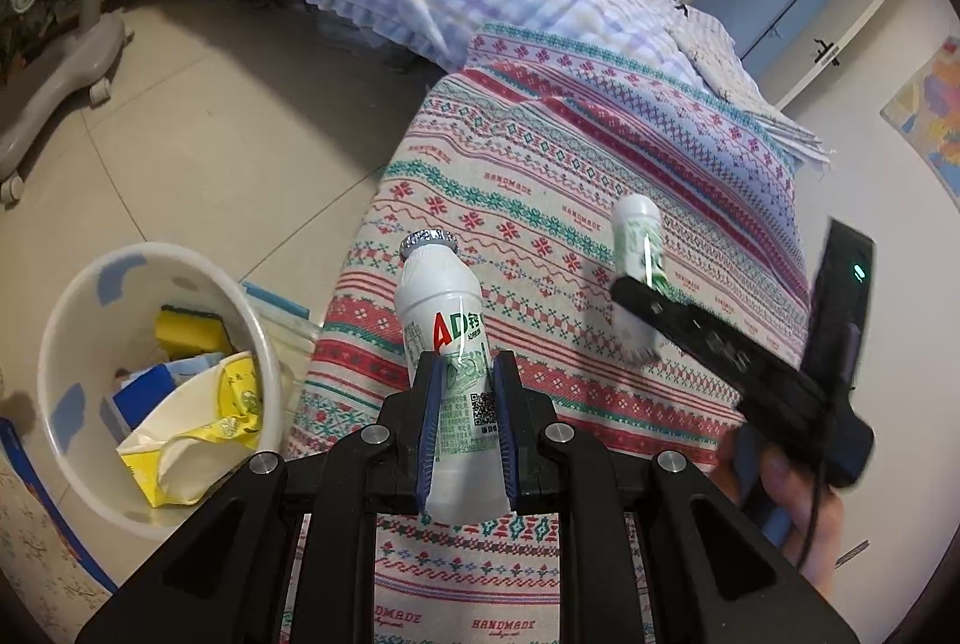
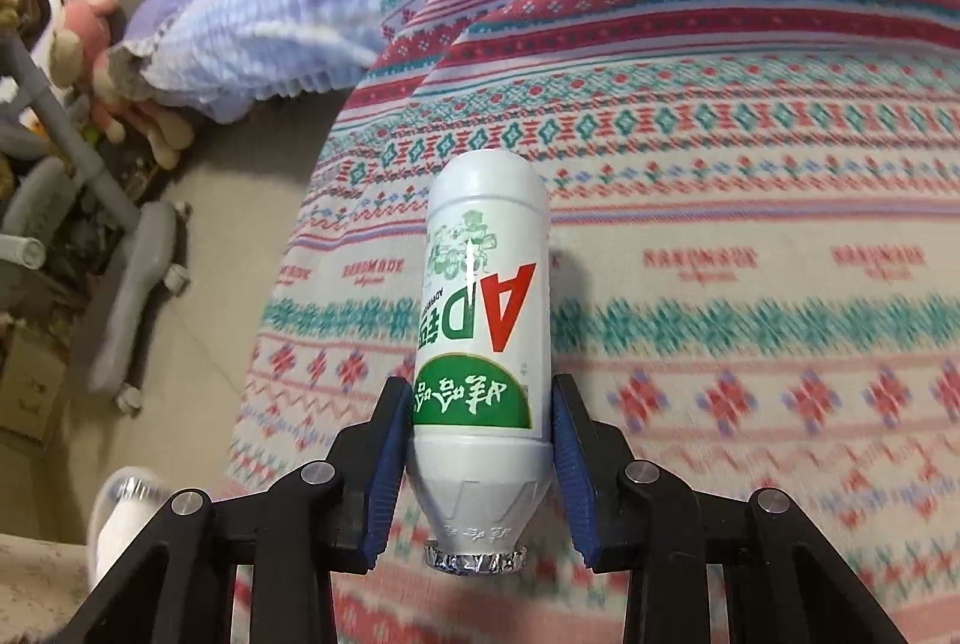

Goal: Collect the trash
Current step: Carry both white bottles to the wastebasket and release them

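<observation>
Count: two white plastic drink bottles, two tools, one waste bin

Left hand-held gripper (image 1: 468, 365): blue pads clamped on the lower body of the first bottle (image 1: 441, 308). Long axis in line with the fingers, crimped foil cap at the far end, base at the near end between the pads. Held in the air over the edge of the bed cover (image 1: 600, 134), with the bin (image 1: 72, 344) below on the tiled floor to the left. Legible on the label: red "A" and green "D", further green print too small to read, and a QR code near the pads.

Right hand-held gripper (image 2: 480, 386): pads closed against the second bottle (image 2: 480, 284) at the green band and shoulder. Long axis again along the fingers, but reversed: rounded base pointing away, foil cap nearest the camera. Held clear of the bed cover. Label upside down in the right wrist view: red "A", green "D", white characters on a green field.

Bed cover: woven bands of red, teal and pink, with "HANDMADE" repeated in rows.

Bin contents: yellow sponge (image 1: 186, 332), crumpled yellow-and-white paper, blue carton pieces
</observation>
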Demonstrator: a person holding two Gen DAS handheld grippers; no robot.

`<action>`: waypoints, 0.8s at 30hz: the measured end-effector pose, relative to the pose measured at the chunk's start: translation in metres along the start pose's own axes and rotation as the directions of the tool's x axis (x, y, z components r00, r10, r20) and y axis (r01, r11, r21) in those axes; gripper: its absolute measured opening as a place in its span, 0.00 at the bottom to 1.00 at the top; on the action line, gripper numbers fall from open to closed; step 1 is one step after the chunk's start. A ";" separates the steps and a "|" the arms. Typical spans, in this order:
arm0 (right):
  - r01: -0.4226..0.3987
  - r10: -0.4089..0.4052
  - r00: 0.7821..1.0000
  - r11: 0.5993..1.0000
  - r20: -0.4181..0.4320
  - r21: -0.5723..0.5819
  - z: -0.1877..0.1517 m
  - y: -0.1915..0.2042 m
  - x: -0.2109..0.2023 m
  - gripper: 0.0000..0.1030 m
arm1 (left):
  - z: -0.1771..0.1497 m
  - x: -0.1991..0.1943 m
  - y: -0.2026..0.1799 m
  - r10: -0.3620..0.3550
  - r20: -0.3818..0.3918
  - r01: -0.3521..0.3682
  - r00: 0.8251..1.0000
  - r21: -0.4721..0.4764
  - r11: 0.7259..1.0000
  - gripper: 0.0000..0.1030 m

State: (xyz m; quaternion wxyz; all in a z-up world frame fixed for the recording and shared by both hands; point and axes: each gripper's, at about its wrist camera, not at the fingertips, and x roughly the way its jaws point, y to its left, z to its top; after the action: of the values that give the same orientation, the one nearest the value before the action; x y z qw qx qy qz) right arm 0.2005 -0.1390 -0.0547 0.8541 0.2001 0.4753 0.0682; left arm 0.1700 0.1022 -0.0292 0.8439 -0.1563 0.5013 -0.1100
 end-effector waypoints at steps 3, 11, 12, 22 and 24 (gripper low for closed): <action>-0.016 0.016 1.000 1.000 0.003 -0.010 -0.010 0.004 -0.014 0.39 | 0.002 -0.012 0.012 0.016 0.021 -0.016 1.000 -0.020 1.000 0.18; -0.091 0.092 0.996 0.992 0.016 -0.084 -0.028 0.042 -0.037 0.39 | 0.012 -0.051 0.099 0.052 0.076 -0.036 0.996 -0.195 0.980 0.18; -0.103 0.104 0.995 0.991 0.011 -0.092 -0.031 0.047 -0.037 0.39 | 0.012 -0.058 0.114 0.062 0.086 -0.041 0.994 -0.226 0.973 0.18; -0.228 0.224 0.974 0.968 -0.045 -0.110 -0.059 0.094 -0.022 0.39 | 0.003 -0.080 0.173 0.132 0.111 -0.092 0.985 -0.306 0.948 0.18; -0.238 0.231 0.971 0.964 -0.067 -0.117 -0.066 0.102 -0.016 0.39 | 0.003 -0.076 0.171 0.129 0.104 -0.093 0.986 -0.294 0.951 0.18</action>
State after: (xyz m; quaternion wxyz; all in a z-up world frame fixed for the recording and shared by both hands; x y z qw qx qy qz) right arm 0.1438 -0.0326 -0.0316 0.8380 0.1994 0.4654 0.2037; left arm 0.1415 0.2874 -0.0303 0.8459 -0.2553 0.4677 0.0216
